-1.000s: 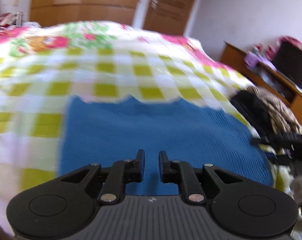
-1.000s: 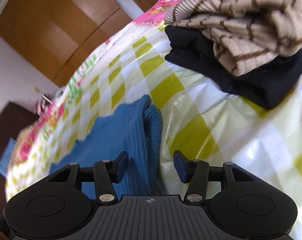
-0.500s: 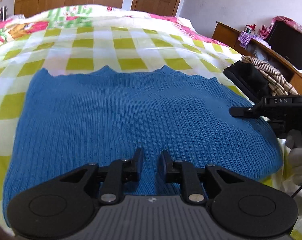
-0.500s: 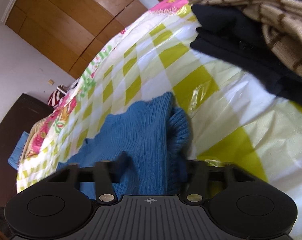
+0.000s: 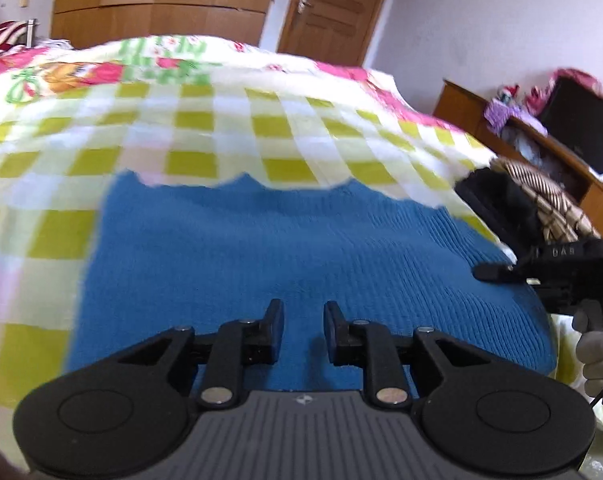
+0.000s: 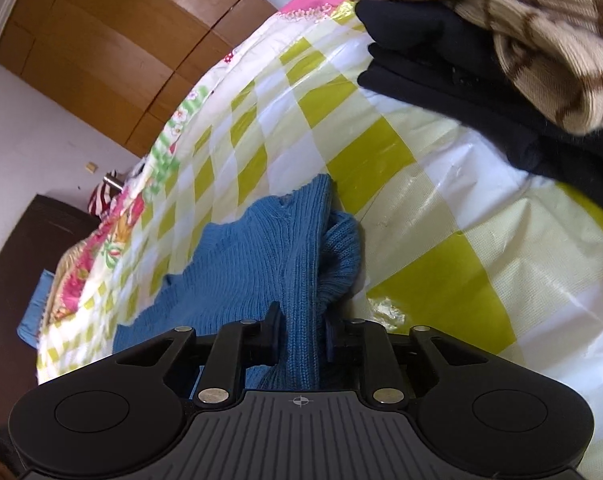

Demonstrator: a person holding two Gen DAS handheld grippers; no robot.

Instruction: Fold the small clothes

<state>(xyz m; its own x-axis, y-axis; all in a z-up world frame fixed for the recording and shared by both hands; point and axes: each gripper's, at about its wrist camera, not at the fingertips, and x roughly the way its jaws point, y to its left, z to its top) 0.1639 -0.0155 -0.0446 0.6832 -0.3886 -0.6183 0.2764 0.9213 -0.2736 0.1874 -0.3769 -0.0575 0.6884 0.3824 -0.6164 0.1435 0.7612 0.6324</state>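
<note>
Blue knit sweater [image 5: 285, 264] lay spread flat on the bed's yellow-and-white checked cover [image 5: 229, 136], its scalloped far edge toward the wooden wardrobe [image 5: 157, 4] and door [image 5: 333, 8]. We held the left gripper [image 5: 303, 330] low over the near part of the sweater; its jaws stood a little apart and were opening, with nothing between them, only knit showing below the gap. We could not tell whether the fingertips touched the cloth.

At the sweater's right edge we had the right gripper [image 6: 301, 334] on a raised ridge of the knit. Its jaws were closing, and both pads pressed against the fold of blue cloth that ran up between them. Beside that fold a ribbed cuff or hem [image 6: 341, 256] bulged outward onto the cover.

In the left wrist view the right gripper appeared at the frame's right side, with a gloved hand [image 5: 597, 348] beneath it, at the sweater's edge.

Beyond the sweater, near the bed's corner, sat a pile of folded clothes: a black garment [image 6: 441, 64] with a beige brown-striped knit [image 6: 541, 28] on top. That pile lay well apart from the sweater. A low wooden cabinet [image 5: 541, 152] stood against the wall behind it.
</note>
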